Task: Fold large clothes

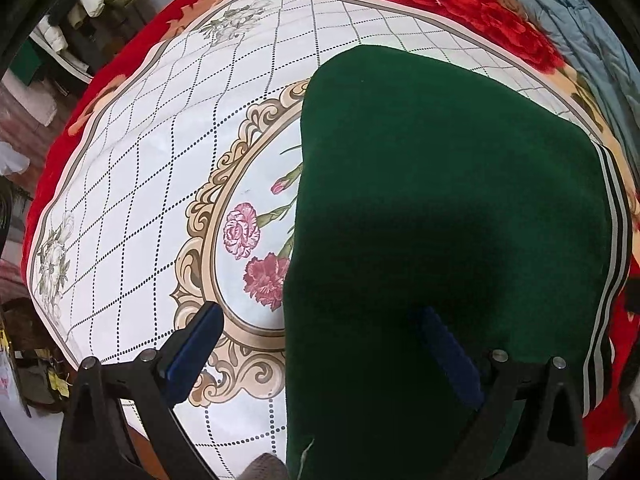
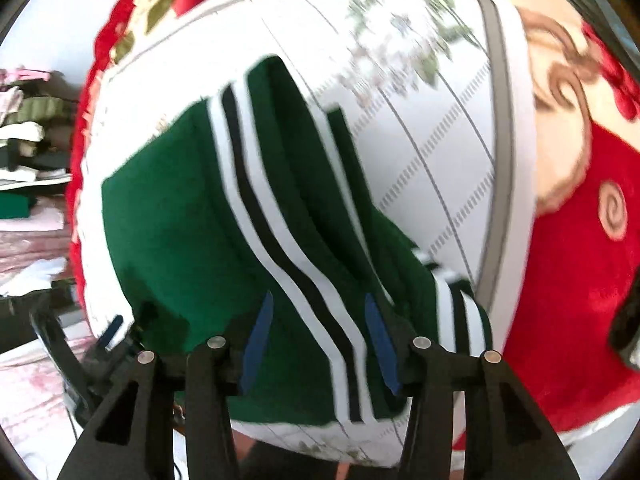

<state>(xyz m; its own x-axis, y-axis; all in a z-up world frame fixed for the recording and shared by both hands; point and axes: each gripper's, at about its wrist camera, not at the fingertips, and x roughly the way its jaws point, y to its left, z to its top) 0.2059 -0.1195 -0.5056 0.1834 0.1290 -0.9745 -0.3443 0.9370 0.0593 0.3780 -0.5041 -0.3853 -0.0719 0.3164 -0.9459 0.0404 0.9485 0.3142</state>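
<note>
Dark green garment, white and black stripes down right edge; same stripes mid-frame in right wrist view. White tablecloth at left: dotted black lattice, beige scrollwork oval, pink and crimson carnations, grey border line. Red blanket along top of frame, cream ground, large red blooms, green leaves. Blue pads on black fingers, lower left.
</note>
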